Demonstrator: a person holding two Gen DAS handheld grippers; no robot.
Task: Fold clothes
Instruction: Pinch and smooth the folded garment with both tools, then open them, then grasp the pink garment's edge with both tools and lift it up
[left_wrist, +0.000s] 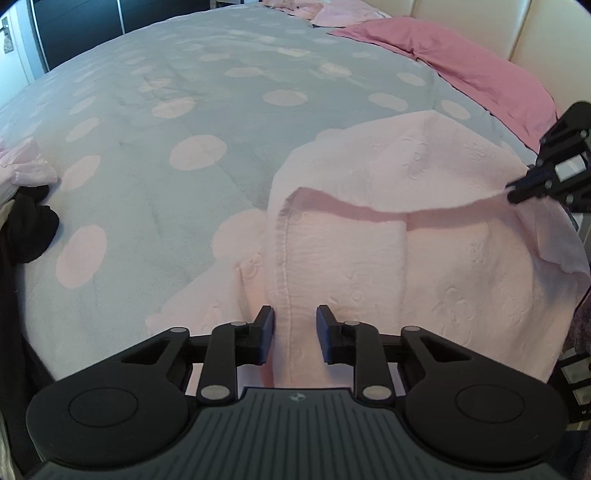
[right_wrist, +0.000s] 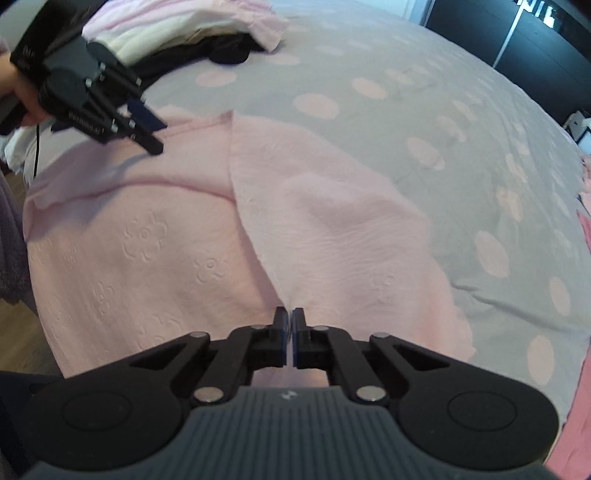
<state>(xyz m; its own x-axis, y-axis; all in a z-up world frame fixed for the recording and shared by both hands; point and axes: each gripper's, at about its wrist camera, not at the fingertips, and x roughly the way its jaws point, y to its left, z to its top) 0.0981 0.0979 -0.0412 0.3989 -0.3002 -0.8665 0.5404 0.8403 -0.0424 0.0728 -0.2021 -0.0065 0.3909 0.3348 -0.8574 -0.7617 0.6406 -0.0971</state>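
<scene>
A pale pink embossed garment (left_wrist: 424, 236) lies on the bed, partly folded over itself; it also shows in the right wrist view (right_wrist: 147, 240). My left gripper (left_wrist: 295, 325) is open, its fingers either side of a stitched hem ridge of the garment. It shows in the right wrist view (right_wrist: 151, 133) at upper left, just above the cloth. My right gripper (right_wrist: 289, 325) is shut on the garment's folded edge and holds it slightly lifted. It shows in the left wrist view (left_wrist: 517, 192) at the right edge, pinching the cloth's edge.
The bed cover (left_wrist: 184, 110) is grey with pink dots. A pile of black, white and pink clothes (right_wrist: 192, 33) sits at one edge, also in the left wrist view (left_wrist: 26, 206). A darker pink pillow (left_wrist: 461, 62) lies by the cream headboard. Dark cabinets stand behind.
</scene>
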